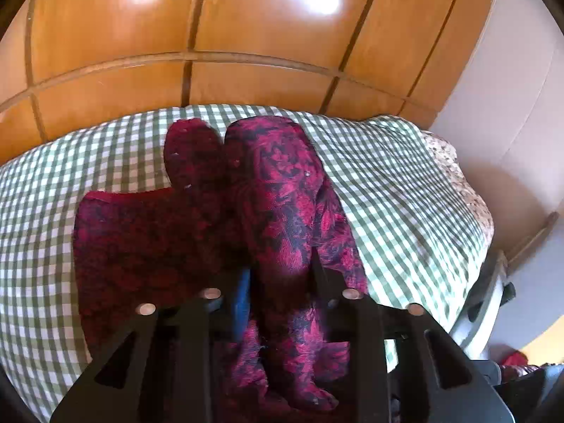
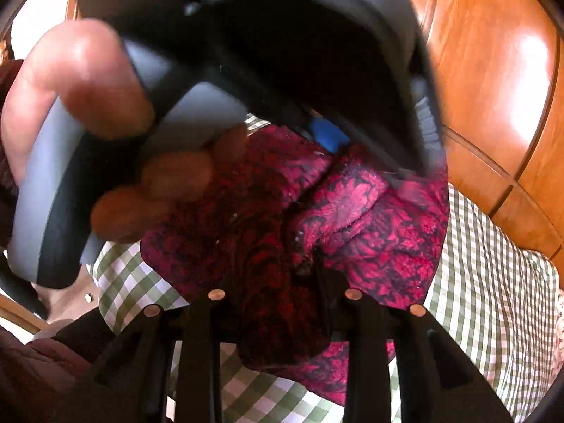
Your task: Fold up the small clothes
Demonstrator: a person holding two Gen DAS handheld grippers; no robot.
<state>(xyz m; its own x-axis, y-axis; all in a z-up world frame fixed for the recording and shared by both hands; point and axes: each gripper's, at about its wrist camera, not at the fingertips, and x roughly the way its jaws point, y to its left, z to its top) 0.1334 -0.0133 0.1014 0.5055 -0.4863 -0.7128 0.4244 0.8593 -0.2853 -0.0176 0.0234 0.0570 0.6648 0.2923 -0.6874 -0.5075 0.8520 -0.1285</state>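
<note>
A small red-and-dark patterned garment (image 1: 148,239) lies on a green-and-white checked cloth (image 1: 387,176). One part of it is pulled up into a long ridge toward the camera. My left gripper (image 1: 282,275) is shut on that ridge, with the fabric pinched between its blue pad (image 1: 242,299) and the other black finger. In the right wrist view the garment (image 2: 370,218) is bunched, and my right gripper (image 2: 278,282) is shut on a gathered fold of it. Just above, blurred, the left gripper's grey body (image 2: 211,98) fills the top of that view, with a hand (image 2: 70,81) around it.
Glossy wooden wardrobe panels (image 1: 246,35) stand behind the bed. A floral cover (image 1: 458,183) shows at the checked cloth's right edge, where the bed drops off. A grey frame (image 1: 490,299) stands beside that edge. A white wall (image 1: 511,88) is at the right.
</note>
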